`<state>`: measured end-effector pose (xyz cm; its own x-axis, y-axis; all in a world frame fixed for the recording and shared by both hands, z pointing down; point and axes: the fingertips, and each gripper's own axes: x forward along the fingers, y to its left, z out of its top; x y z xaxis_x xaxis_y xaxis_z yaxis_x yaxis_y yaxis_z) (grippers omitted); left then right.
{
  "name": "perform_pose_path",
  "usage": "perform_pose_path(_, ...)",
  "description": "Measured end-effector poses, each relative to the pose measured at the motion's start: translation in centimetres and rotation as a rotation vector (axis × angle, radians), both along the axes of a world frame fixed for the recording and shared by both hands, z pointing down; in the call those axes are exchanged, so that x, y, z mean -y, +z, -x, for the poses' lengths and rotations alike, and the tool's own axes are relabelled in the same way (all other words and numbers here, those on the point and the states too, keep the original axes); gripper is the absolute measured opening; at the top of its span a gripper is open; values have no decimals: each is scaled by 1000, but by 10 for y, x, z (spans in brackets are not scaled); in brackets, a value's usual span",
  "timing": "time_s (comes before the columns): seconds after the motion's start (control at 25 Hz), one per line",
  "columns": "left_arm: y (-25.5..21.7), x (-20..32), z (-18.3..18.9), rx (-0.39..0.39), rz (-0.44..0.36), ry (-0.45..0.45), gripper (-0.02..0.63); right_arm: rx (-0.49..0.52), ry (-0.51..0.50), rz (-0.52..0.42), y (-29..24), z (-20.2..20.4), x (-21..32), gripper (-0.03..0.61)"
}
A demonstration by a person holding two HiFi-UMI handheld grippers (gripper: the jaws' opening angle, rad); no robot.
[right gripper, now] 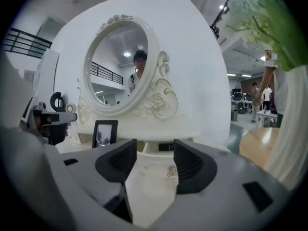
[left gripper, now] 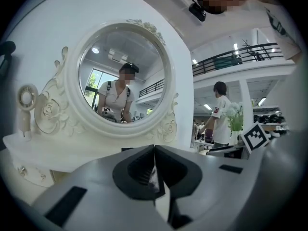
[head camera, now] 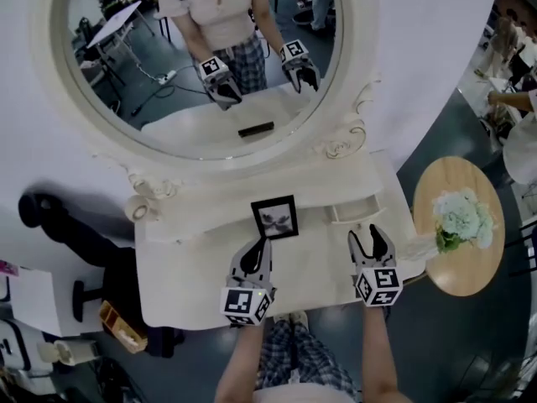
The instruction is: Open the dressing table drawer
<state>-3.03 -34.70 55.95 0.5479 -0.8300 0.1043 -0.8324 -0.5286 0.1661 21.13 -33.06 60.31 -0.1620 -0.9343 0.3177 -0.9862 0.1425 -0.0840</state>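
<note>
Both forearms (head camera: 242,361) reach forward from the near side, level with each other. The left gripper (head camera: 254,250) has its fingers (left gripper: 134,170) pressed together, tips meeting. The right gripper (head camera: 366,240) tilts slightly downward, with its fingers (right gripper: 190,165) apart and clear of contact.

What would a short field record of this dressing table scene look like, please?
Drawer: small right drawer appears pulled out
Left hand-held gripper: shut, over the tabletop
Right hand-held gripper: open, facing the drawer knob, not gripping
On top: upright picture frame
Beside: flowers on round table
</note>
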Motion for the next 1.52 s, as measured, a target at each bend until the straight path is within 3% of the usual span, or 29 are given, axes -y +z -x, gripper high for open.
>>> perform_pose_path(0.28,-32,-14,55,34,-42,-64,28,-13,-91,-80,-49,35,-8,101)
perform_pose_path(0.52,-48,-31,99,57,-72,-120,28,-49,-154,-148,-82,65,-6,24)
perform_pose_path(0.96,-76,-36,154,62,-140,-197,28,-73,-157,-238,-122,83,-2,14)
perform_pose_path(1.52,-67,-32,161,47,-119,-193,28,-86,-132,-213,-123,78,0,14)
